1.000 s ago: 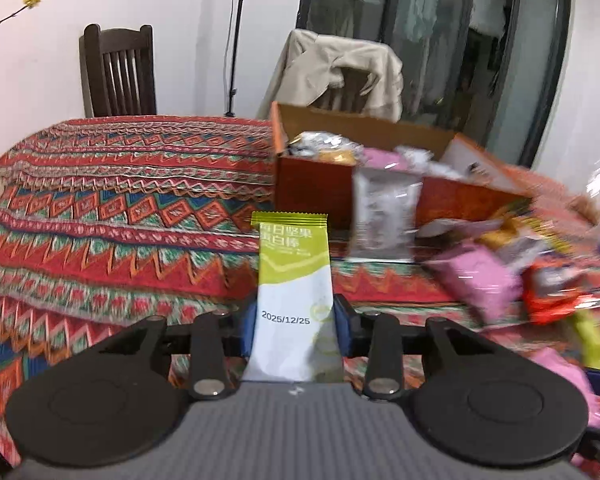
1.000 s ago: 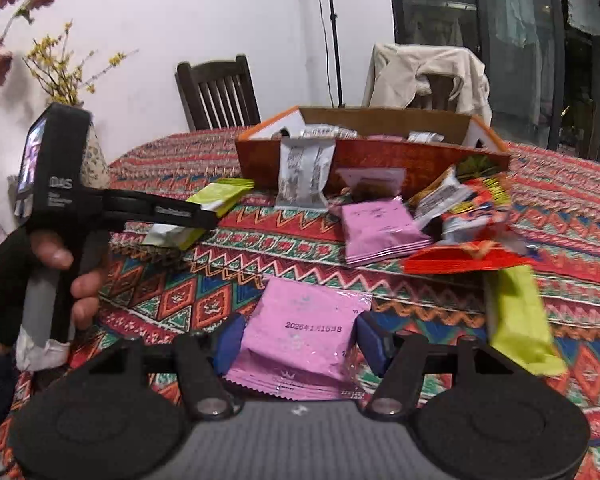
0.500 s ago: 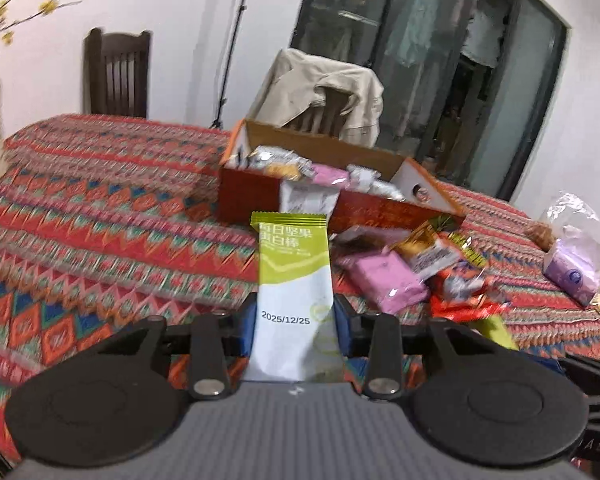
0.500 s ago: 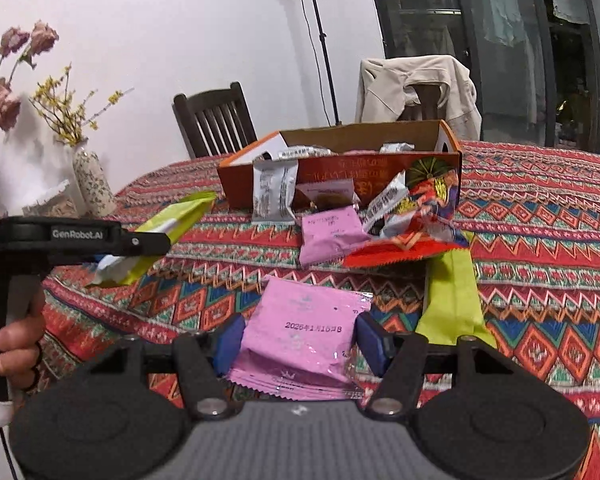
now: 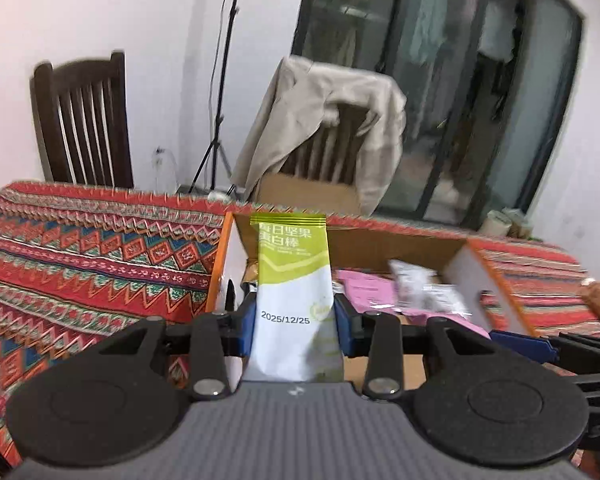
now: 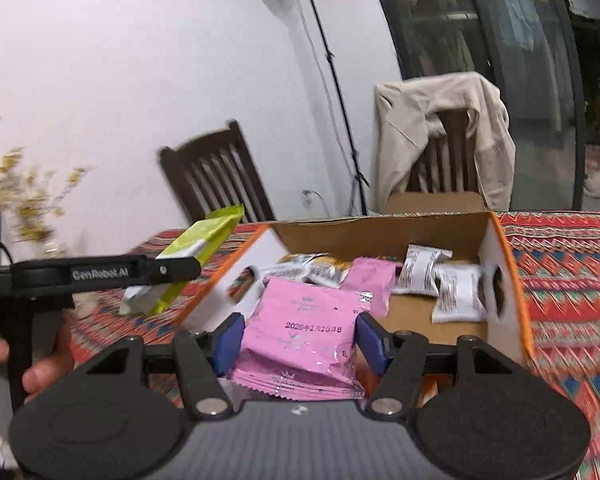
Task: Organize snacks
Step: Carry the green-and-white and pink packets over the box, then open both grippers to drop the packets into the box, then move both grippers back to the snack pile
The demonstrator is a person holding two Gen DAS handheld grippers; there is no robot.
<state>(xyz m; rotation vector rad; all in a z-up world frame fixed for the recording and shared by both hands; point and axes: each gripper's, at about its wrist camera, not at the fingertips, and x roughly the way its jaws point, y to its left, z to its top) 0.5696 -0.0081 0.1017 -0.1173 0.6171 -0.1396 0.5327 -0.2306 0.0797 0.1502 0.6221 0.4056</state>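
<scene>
Left gripper: blue pads clamped on green-white snack bar, bar upright, dated 2025/12/25, held above near-left corner of cardboard box.
Right gripper: pads clamped on stack of pink packets, held above near edge of box.
Box interior: 2 white packets at right, pink packet at centre, silver-gold packets at far left.
Box rests on patterned tablecloth.
Beyond table: 2 wooden chairs, beige jacket draped over right chair.
</scene>
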